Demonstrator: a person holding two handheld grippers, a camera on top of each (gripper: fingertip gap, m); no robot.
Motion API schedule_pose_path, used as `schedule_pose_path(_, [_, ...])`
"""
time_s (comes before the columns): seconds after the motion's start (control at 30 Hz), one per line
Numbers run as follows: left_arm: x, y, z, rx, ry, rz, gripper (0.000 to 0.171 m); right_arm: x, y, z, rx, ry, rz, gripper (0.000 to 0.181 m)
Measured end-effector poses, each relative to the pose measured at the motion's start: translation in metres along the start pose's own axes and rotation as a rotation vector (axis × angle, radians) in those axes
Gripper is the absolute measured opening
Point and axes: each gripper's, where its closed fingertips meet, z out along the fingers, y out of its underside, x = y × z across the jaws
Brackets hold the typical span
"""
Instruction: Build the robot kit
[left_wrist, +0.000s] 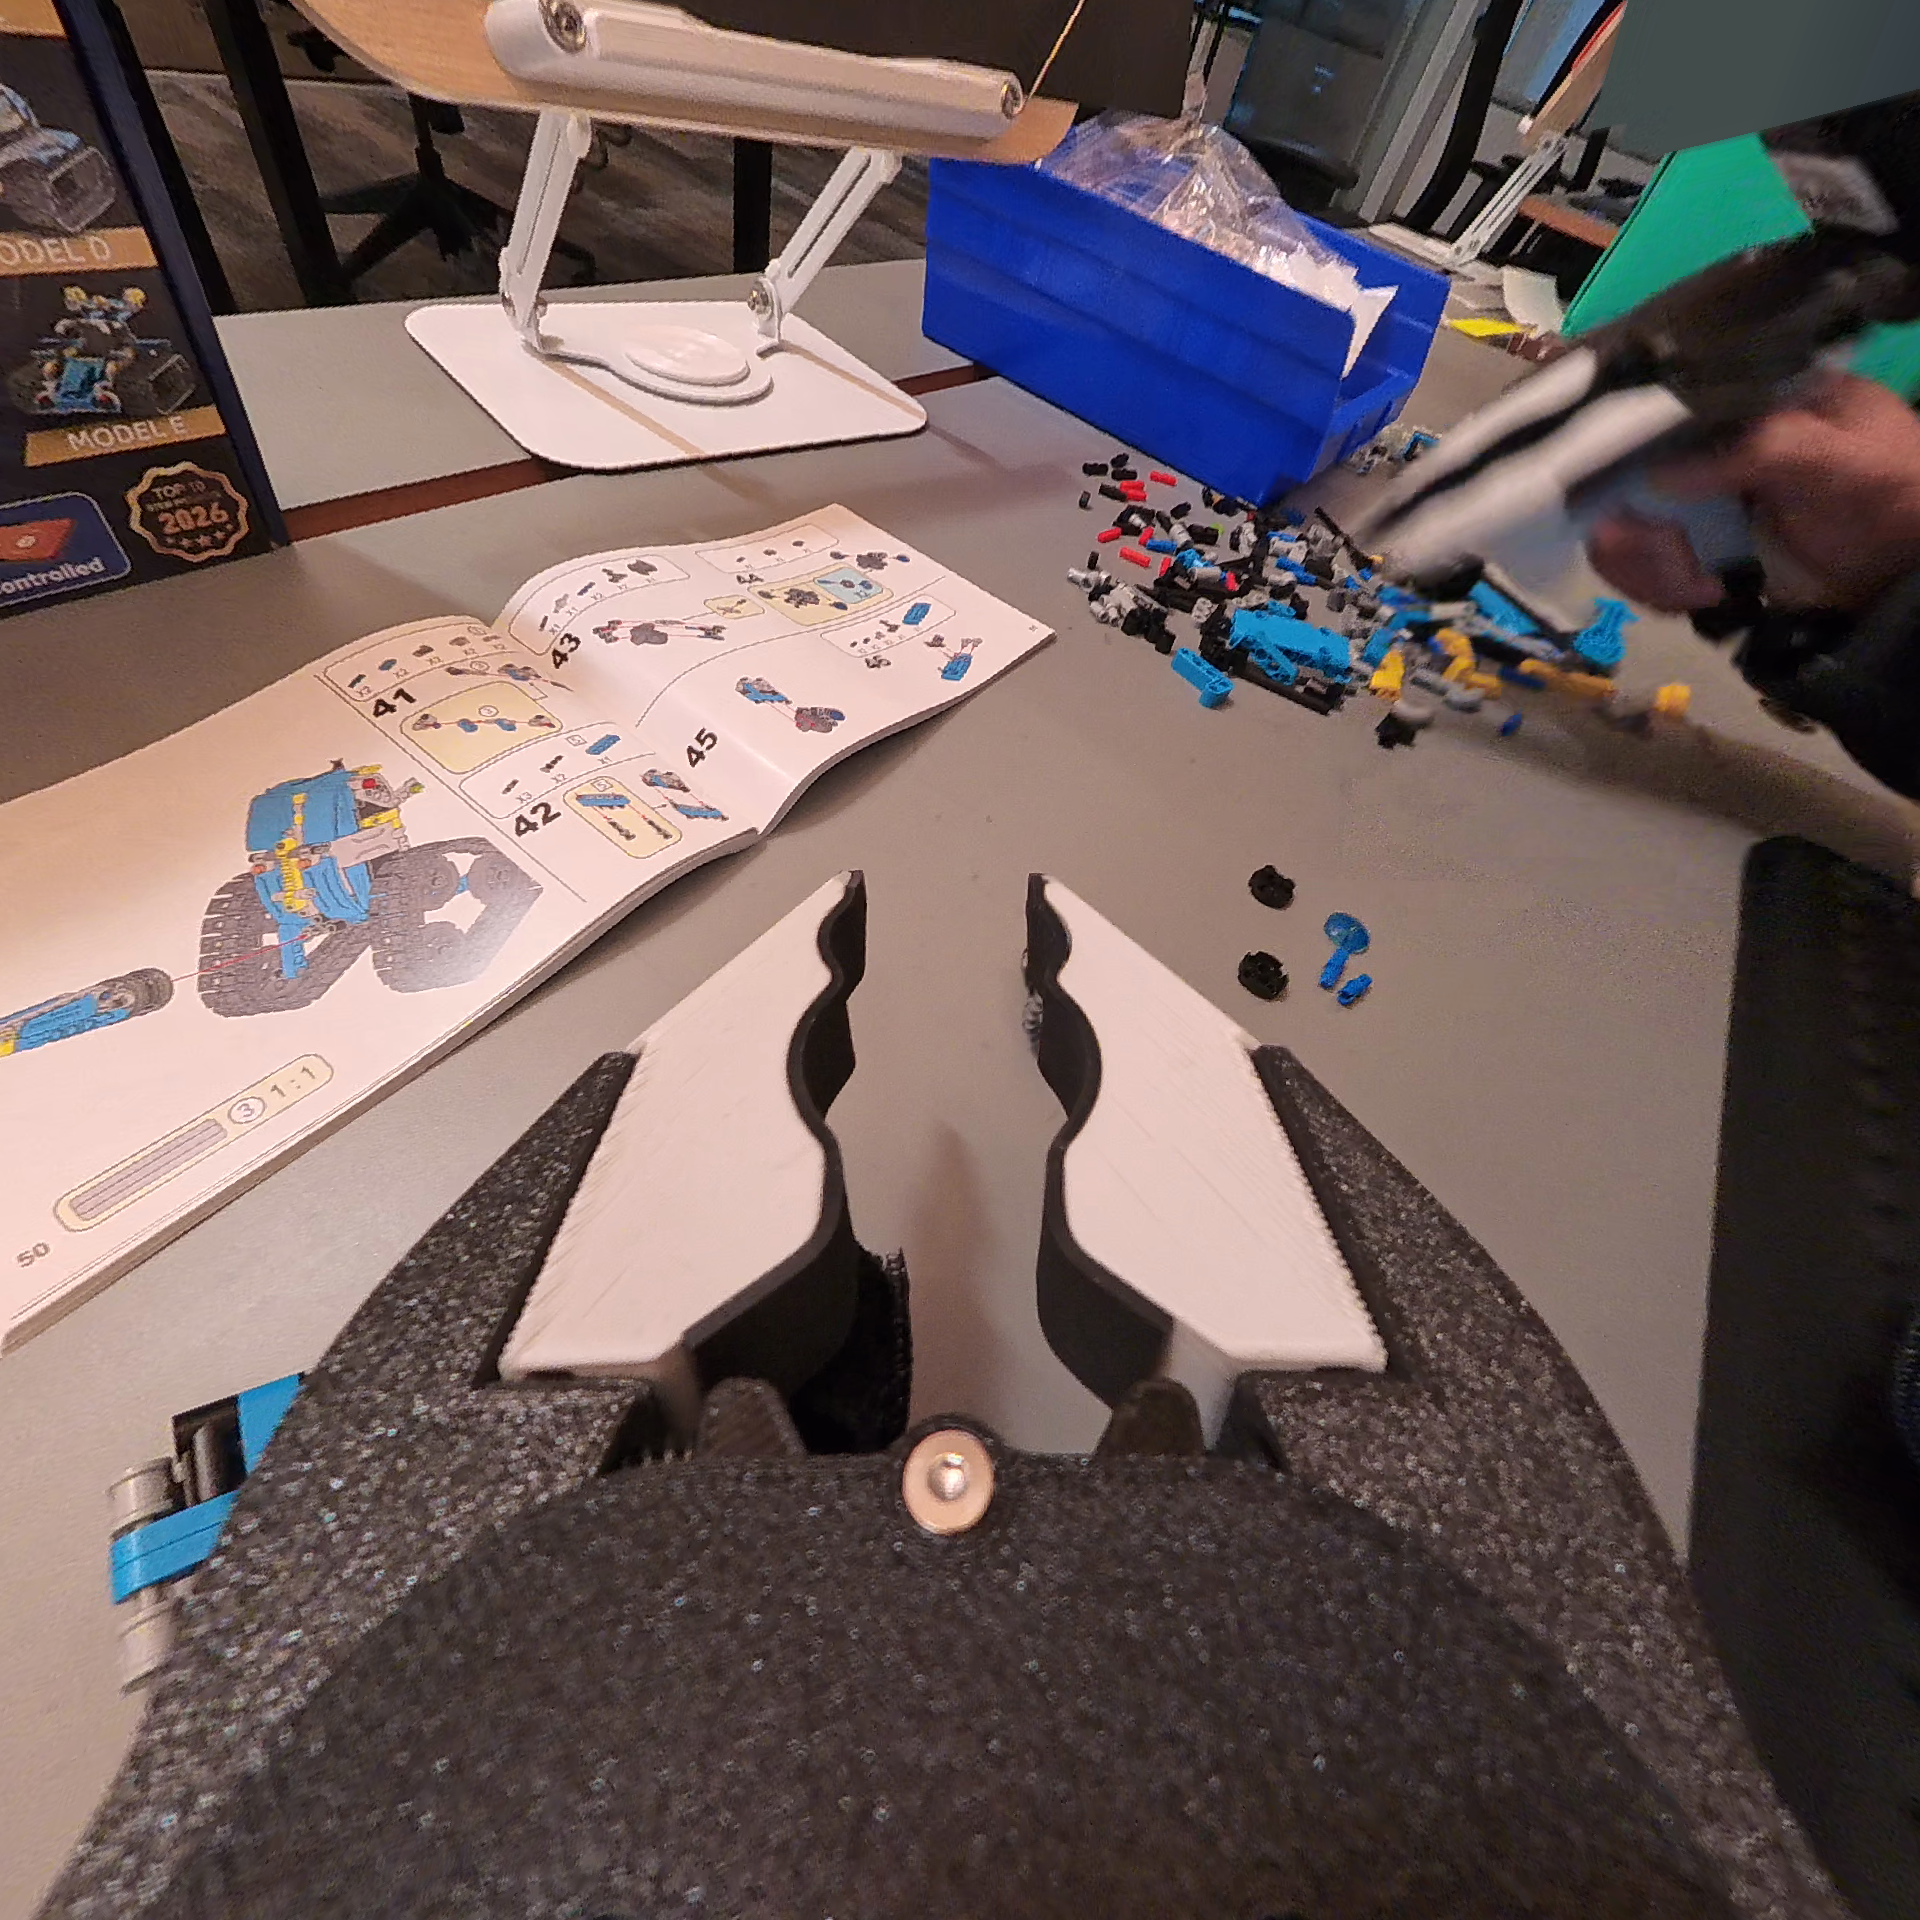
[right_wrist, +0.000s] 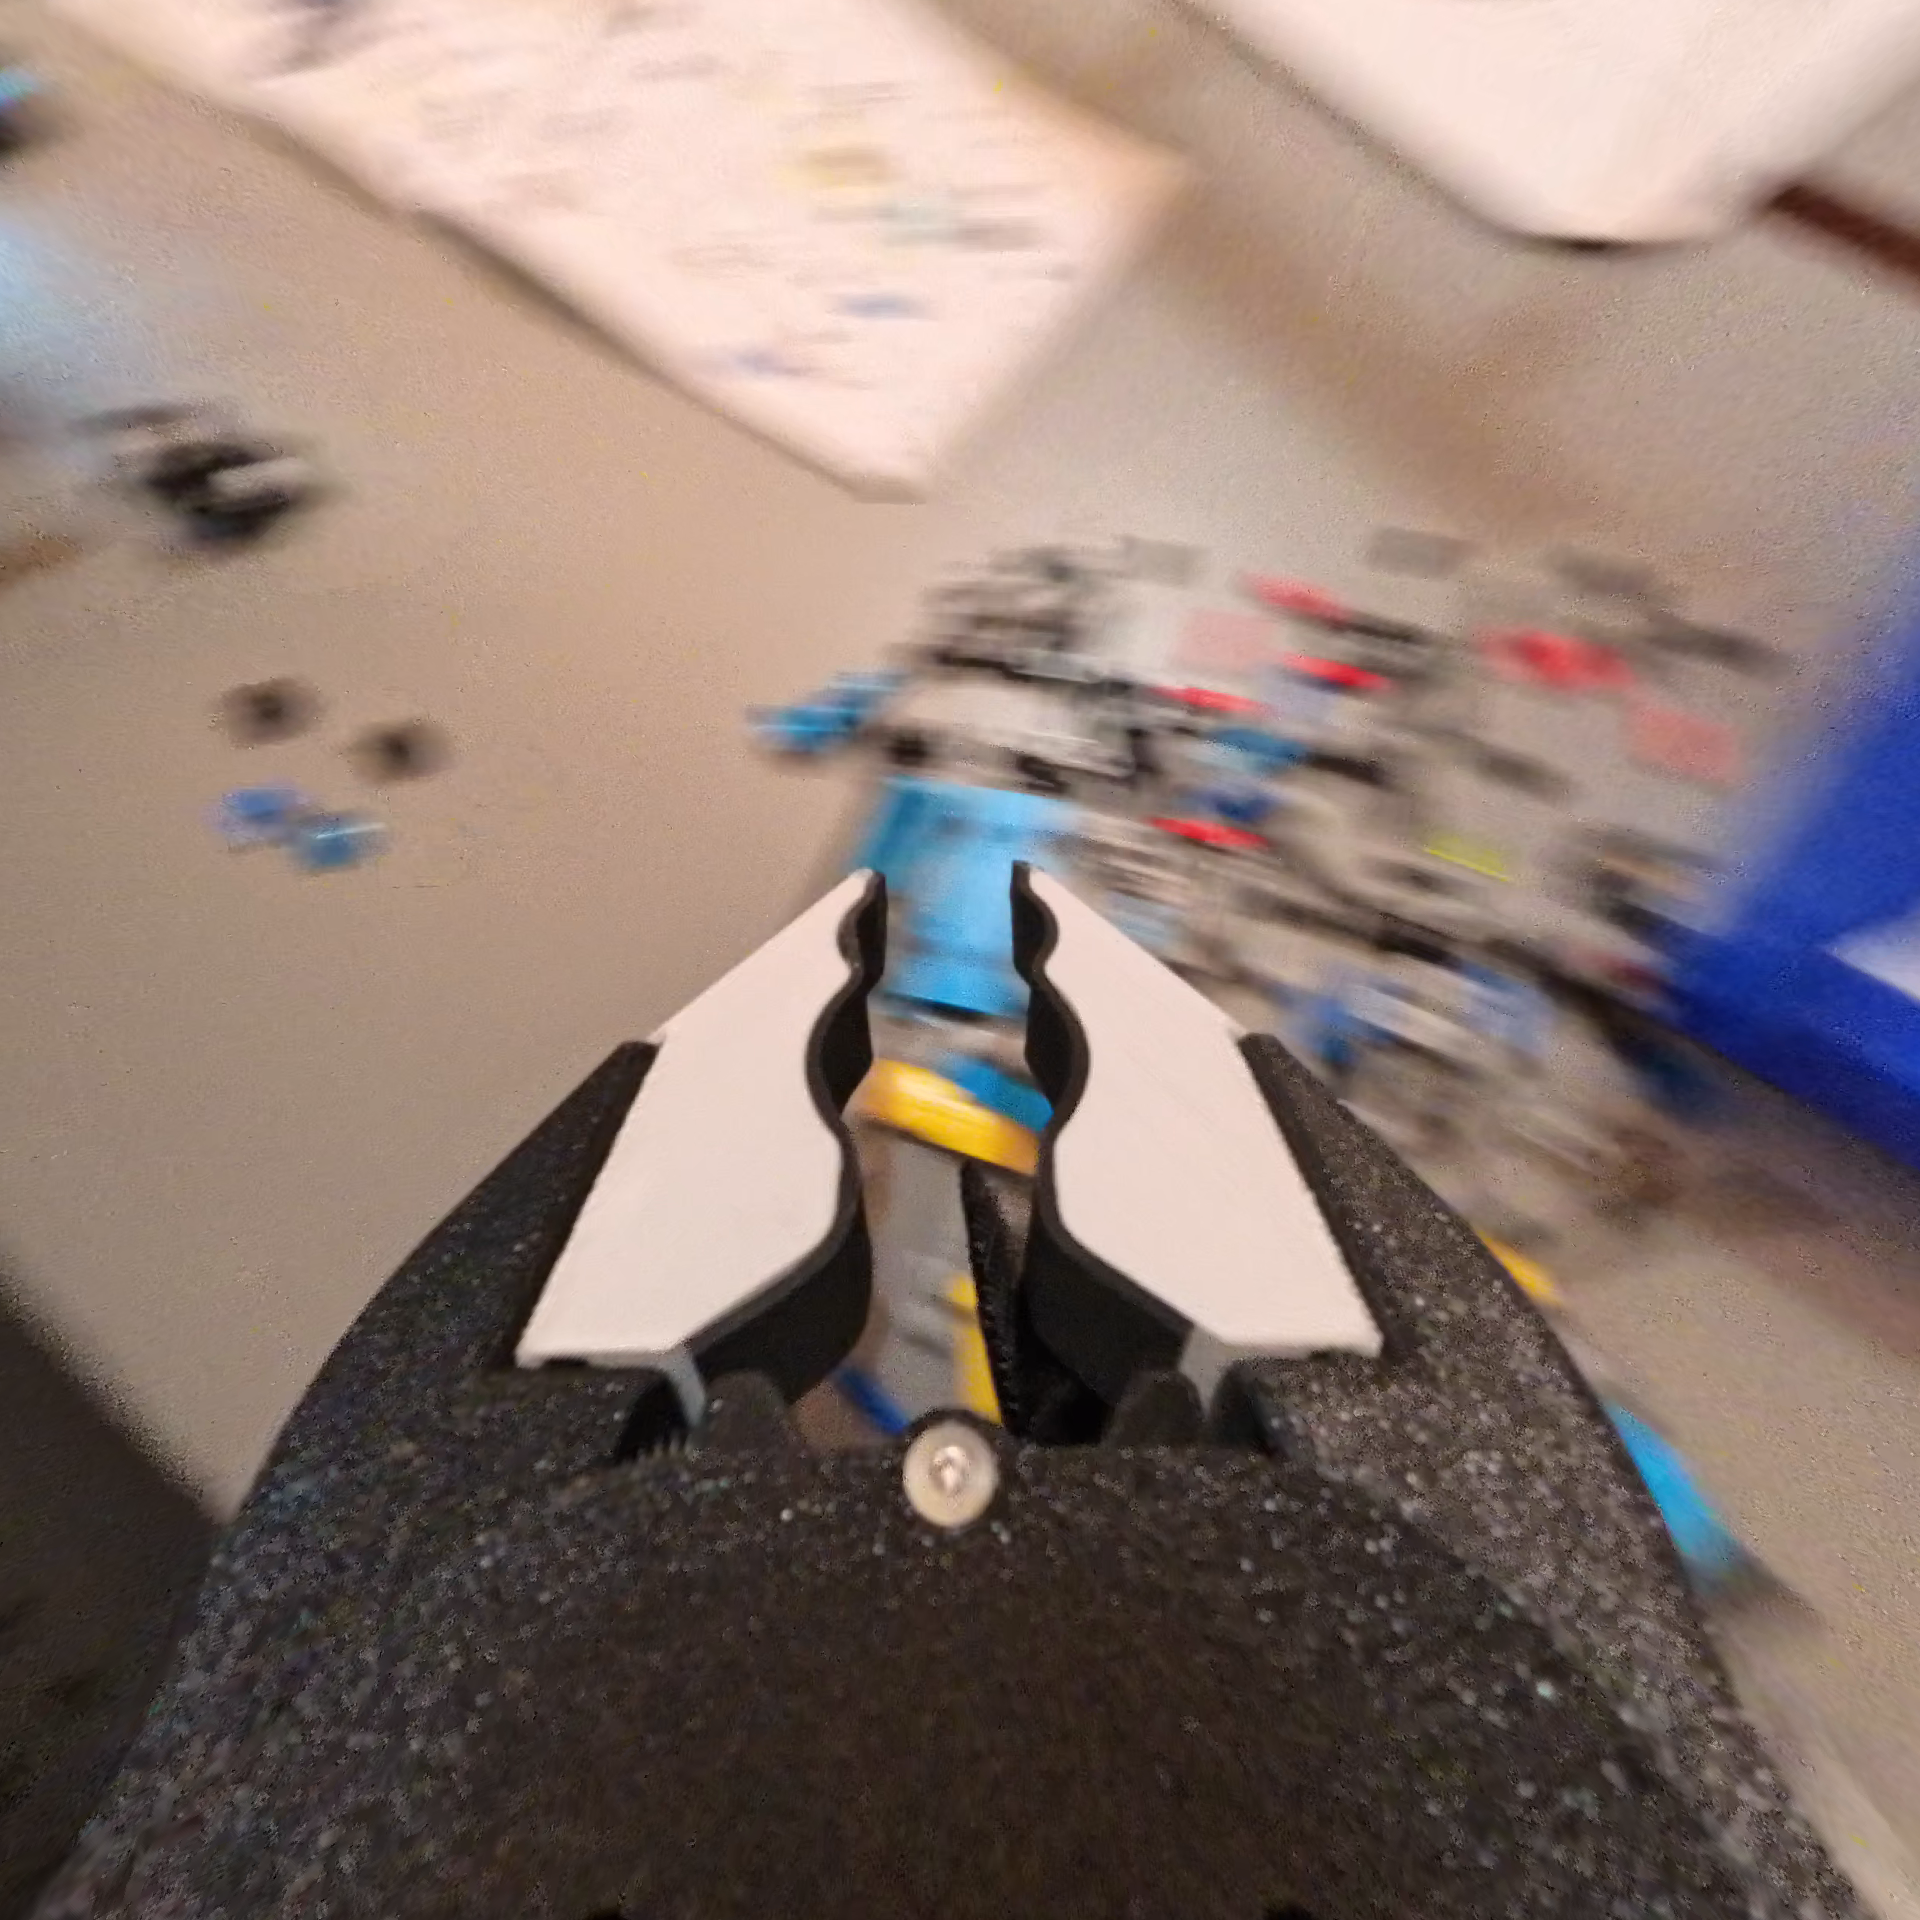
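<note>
Blue-yellow brick assembly (right_wrist: 951, 997) (blurred) between right gripper (right_wrist: 945, 883) jaws

Left wrist view low over table (left_wrist: 1039, 748), right close above brick pile (right_wrist: 1299, 748); both share booklet (left_wrist: 520, 727).

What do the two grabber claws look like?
Both match. The left gripper and right gripper each have two white fingers with wavy black inner edges, set in a speckled black body with a silver screw. The right one shows a green part.
</note>
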Motion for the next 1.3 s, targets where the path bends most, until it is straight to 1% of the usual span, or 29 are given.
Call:
schedule_pose_path(0.07, [0.002, -0.002, 0.0, 0.01, 0.009, -0.004, 0.031, 0.097, 0.016, -0.032, 0.019, 0.276, 0.096, 0.023])
schedule_pose_path(0.1, [0.004, -0.003, 0.0, 0.013, 0.011, -0.001, 0.03, 0.126, 0.029, -0.04, 0.001, 0.327, 0.158, 0.023])
schedule_pose_path(0.17, [0.005, -0.004, 0.0, 0.015, 0.013, 0.005, 0.03, 0.158, 0.047, -0.042, -0.034, 0.37, 0.217, 0.024])
schedule_pose_path(0.23, [0.004, -0.003, 0.001, 0.012, 0.008, 0.008, 0.03, 0.166, 0.053, -0.034, -0.044, 0.366, 0.242, 0.022])
schedule_pose_path(0.3, [0.002, -0.003, 0.0, 0.015, 0.002, 0.002, 0.03, 0.164, 0.055, -0.023, -0.047, 0.322, 0.298, 0.023])
schedule_pose_path(0.4, [-0.001, -0.004, -0.001, 0.026, -0.001, -0.018, 0.03, 0.164, 0.056, -0.015, -0.038, 0.314, 0.337, 0.023])
schedule_pose_path(0.5, [-0.002, -0.004, -0.001, 0.031, 0.001, -0.029, 0.029, 0.165, 0.049, -0.015, 0.002, 0.33, 0.327, 0.023])
schedule_pose_path(0.57, [-0.001, -0.003, -0.001, 0.028, 0.004, -0.028, 0.029, 0.16, 0.05, -0.01, -0.012, 0.308, 0.331, 0.023])
schedule_pose_path(0.73, [-0.001, -0.001, 0.001, 0.013, -0.001, -0.015, 0.03, 0.161, 0.052, -0.002, -0.025, 0.318, 0.334, 0.023])
schedule_pose_path(0.8, [-0.002, -0.001, 0.001, 0.014, -0.001, -0.018, 0.029, 0.163, 0.055, 0.0, -0.035, 0.323, 0.345, 0.018])
schedule_pose_path(0.83, [-0.002, -0.001, 0.001, 0.015, -0.002, -0.019, 0.029, 0.163, 0.054, 0.0, -0.029, 0.325, 0.34, 0.014])
schedule_pose_path(0.93, [-0.003, 0.0, 0.001, 0.011, -0.002, -0.023, 0.029, 0.16, 0.055, -0.001, -0.032, 0.313, 0.334, 0.014])
schedule_pose_path(1.03, [-0.003, 0.0, 0.001, 0.014, -0.003, -0.022, 0.029, 0.15, 0.053, -0.01, -0.029, 0.31, 0.301, 0.014])
schedule_pose_path(1.13, [-0.003, -0.002, 0.0, 0.019, -0.003, -0.023, 0.029, 0.12, 0.049, -0.023, -0.034, 0.26, 0.249, 0.014])
schedule_pose_path(1.27, [-0.001, -0.003, 0.001, 0.022, 0.0, -0.019, 0.029, 0.046, 0.015, -0.027, 0.026, 0.152, 0.072, 0.014])
schedule_pose_path(1.3, [0.0, -0.003, 0.001, 0.019, -0.001, -0.019, 0.029, 0.016, 0.007, -0.02, 0.037, 0.06, 0.039, 0.014])
